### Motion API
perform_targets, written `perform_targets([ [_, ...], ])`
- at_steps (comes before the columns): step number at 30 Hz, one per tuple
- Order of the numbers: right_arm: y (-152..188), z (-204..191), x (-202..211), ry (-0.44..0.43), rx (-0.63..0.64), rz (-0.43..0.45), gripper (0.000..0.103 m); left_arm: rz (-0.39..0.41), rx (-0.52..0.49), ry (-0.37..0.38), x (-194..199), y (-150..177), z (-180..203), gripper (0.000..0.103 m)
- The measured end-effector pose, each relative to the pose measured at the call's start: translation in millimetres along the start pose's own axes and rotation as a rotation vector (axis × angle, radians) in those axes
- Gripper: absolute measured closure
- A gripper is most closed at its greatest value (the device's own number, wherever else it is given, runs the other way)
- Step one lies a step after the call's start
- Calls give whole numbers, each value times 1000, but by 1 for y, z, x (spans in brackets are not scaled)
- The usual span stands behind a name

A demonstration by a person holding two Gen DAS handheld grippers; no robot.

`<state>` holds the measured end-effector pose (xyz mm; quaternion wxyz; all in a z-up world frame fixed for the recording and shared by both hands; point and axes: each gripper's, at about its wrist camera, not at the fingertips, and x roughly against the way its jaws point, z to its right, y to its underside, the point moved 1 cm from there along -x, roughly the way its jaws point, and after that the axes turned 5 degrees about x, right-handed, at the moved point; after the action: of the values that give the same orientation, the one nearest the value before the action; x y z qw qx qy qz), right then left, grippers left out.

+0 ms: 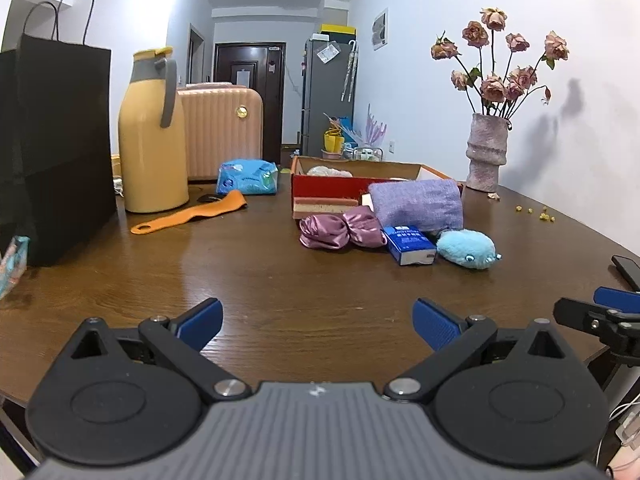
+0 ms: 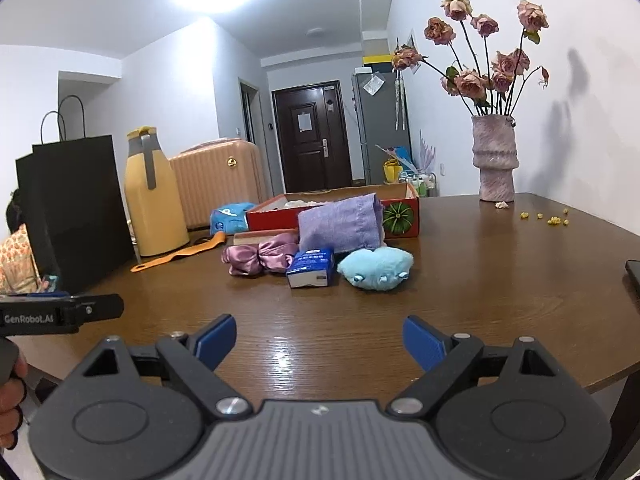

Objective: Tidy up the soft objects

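Brown and glossy, the wooden worktop (image 1: 248, 264) carries a cluster of soft things near its middle. Both tongs hover low over its near edge, well apart from that cluster: the left tongs (image 1: 318, 322) stand wide with nothing between their blue pads, and the right tongs (image 2: 320, 340) are spread just as wide and hold nothing.

A red box (image 2: 332, 210) sits behind the cluster with something pale inside. Leaning against its front wall is a purple fabric pouch (image 2: 340, 224). Just before the pouch lie a pink satin scrunchie (image 2: 260, 258), a blue tissue pack (image 2: 311, 267) and a light blue plush toy (image 2: 376, 268), the pack between the other two and touching both.

To the left stand a black paper bag (image 1: 56, 152) and a yellow thermos jug (image 1: 154, 136), with an orange strap (image 1: 192, 213) lying flat beside the jug and a blue wipes packet (image 1: 247, 176) behind it. A vase of dried roses (image 2: 494, 156) stands at the far right.
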<state>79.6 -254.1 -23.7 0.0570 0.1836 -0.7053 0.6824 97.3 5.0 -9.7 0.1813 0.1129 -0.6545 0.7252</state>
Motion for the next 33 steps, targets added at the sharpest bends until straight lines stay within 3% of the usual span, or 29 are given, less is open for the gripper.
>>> perform_targets([
  [2,2,1,-5,6,4,-7,15,-10,3,9,-8,2,2,0],
  [5,3,5,-18,16,0,-17,29,-28,-16,29,-24,-2,6,0],
  [7,0,11,-29,14,-1,-29,34,-27,-16,48,-35,-8,10,0],
  [9,-6,18,-43,5,-3,-38,46,-29,-17,75,-51,-20,15,0],
  [11,-13,26,-57,-1,-18,-43,49,-26,-19,100,-70,-36,21,0],
  [13,-23,36,-74,-10,-33,-42,49,-29,-18,121,-91,-51,28,1],
  [19,-62,68,-132,-16,-61,-5,48,-77,-15,199,-178,-98,53,19],
  [23,-85,90,-177,-52,-114,5,46,-159,43,249,-242,-119,64,25],
  [28,-94,110,-231,-111,-201,-35,44,-256,114,264,-300,-124,63,26],
  [32,-89,122,-264,-177,-309,-80,45,-303,164,340,-321,-120,57,32],
  [33,-88,124,-271,-193,-331,-91,51,-308,169,364,-322,-120,56,35],
])
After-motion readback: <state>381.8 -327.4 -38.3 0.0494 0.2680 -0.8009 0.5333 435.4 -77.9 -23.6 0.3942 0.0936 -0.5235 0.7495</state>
